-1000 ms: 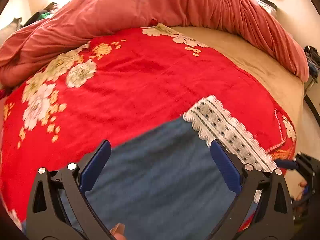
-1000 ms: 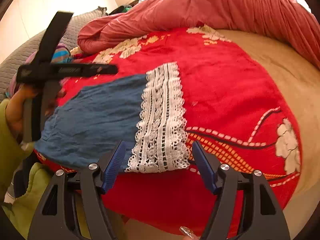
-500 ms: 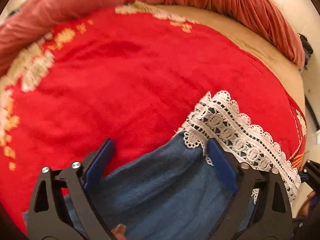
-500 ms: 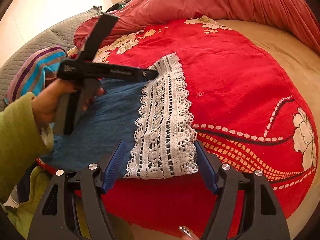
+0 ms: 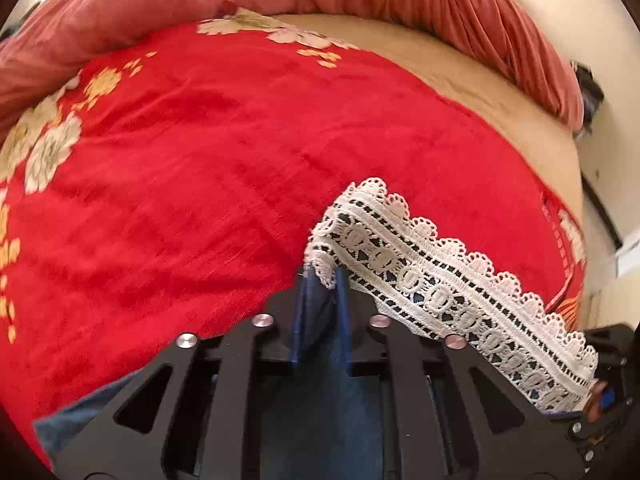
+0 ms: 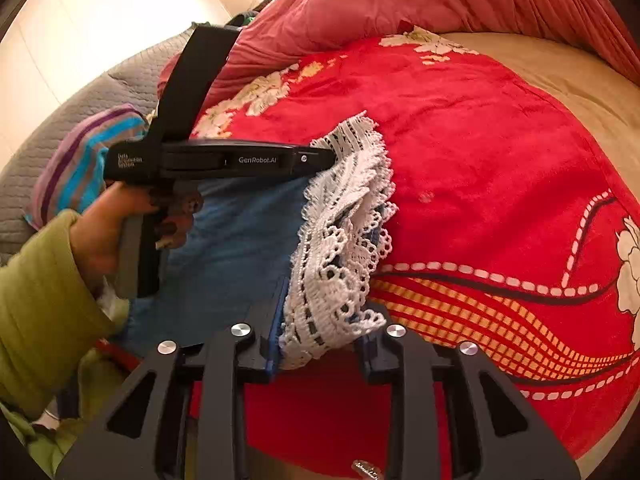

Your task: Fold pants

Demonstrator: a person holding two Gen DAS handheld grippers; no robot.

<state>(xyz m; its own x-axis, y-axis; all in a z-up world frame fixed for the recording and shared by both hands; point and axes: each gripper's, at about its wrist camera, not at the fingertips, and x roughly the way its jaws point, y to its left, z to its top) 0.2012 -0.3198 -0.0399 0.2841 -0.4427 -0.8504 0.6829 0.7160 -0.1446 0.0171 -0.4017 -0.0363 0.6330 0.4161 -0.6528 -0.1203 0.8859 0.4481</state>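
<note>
On the red bedspread [image 5: 240, 168] the blue pants [image 6: 232, 248] lie crosswise, their lace hem [image 6: 344, 240] stretched between the left hand-held gripper [image 5: 320, 276], just clamped on its far corner, and the right hand-held gripper [image 6: 320, 344], just clamped on its near corner.

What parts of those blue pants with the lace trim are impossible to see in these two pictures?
- Waist end of the pants: left wrist view, cut off at the bottom edge behind the left hand-held gripper.
- Near lace hem corner: right wrist view, bunched between the right hand-held gripper fingers.
- Pants' far side: right wrist view, behind the person's hand.
</note>
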